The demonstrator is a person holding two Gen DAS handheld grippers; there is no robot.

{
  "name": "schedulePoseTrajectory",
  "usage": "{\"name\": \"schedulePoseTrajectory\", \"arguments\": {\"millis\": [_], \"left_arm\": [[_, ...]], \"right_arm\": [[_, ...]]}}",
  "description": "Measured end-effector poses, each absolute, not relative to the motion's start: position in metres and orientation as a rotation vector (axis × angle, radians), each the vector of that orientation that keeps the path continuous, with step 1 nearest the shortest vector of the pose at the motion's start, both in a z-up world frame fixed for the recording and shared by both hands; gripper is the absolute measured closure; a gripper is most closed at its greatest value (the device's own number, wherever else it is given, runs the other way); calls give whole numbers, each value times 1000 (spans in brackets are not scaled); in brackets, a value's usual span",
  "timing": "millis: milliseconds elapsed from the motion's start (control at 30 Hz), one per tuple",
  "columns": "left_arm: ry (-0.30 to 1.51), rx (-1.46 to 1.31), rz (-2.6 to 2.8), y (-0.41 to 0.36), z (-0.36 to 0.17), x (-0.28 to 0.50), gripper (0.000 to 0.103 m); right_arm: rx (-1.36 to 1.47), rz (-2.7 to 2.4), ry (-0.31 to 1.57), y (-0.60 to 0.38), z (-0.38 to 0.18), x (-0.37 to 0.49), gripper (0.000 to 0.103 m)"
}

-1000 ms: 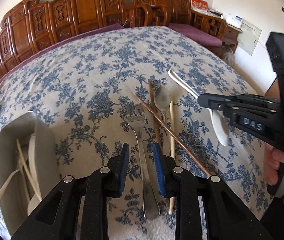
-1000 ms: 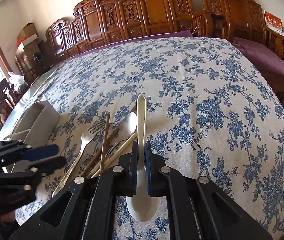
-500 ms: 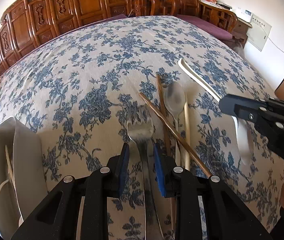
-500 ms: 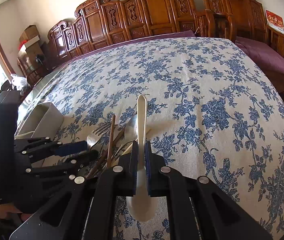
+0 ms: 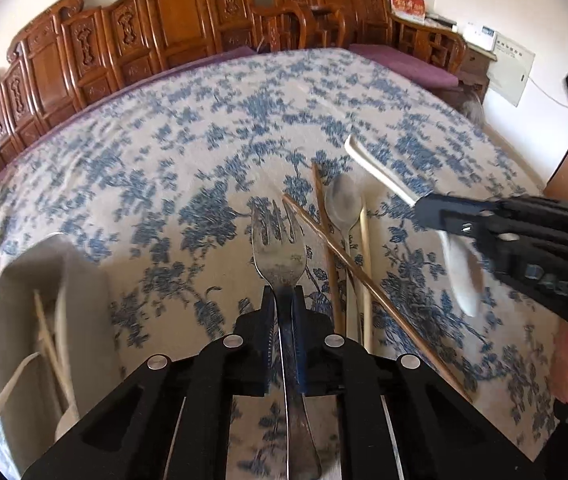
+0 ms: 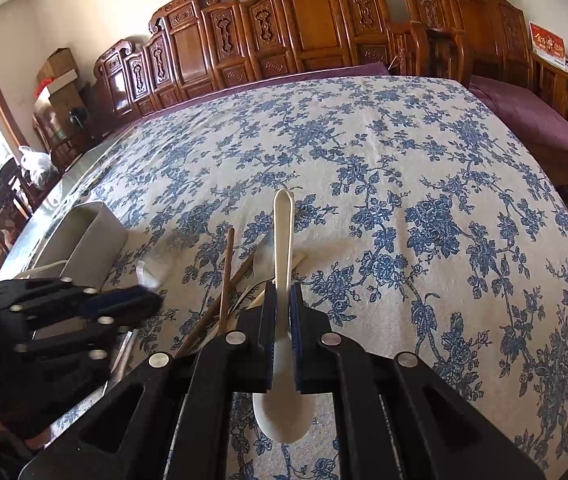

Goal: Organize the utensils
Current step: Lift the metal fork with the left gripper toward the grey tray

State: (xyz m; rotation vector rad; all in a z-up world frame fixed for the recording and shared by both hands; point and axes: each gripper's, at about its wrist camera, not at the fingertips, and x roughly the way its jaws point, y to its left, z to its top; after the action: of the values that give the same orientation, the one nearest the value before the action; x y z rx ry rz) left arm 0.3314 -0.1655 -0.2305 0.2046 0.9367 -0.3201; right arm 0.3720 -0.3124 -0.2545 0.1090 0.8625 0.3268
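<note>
Steel: 1 fork (image 5: 278,256), 1 spoon (image 5: 343,204); 2 brown chopsticks (image 5: 368,288); 1 white spoon (image 6: 282,280).

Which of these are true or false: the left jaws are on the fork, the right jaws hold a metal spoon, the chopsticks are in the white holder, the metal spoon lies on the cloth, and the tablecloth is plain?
1. The left gripper has its jaws on the fork. True.
2. The right gripper holds a metal spoon. False: it grips a white spoon.
3. The brown chopsticks stand in the white holder. False: they lie crossed on the tablecloth.
4. The metal spoon lies on the tablecloth. True.
5. The tablecloth is plain. False: blue floral print.
</note>
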Motion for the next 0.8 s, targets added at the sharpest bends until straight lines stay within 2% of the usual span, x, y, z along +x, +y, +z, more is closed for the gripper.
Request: {"name": "schedulePoseTrajectory", "arguments": {"millis": [267, 800], "left_arm": [[825, 195, -332, -154, -191, 300, 96], [665, 157, -338, -148, -156, 287, 97]], "right_arm": [[101, 337, 846, -304, -250, 367, 95], [104, 335, 833, -304, -247, 362, 95]]}}
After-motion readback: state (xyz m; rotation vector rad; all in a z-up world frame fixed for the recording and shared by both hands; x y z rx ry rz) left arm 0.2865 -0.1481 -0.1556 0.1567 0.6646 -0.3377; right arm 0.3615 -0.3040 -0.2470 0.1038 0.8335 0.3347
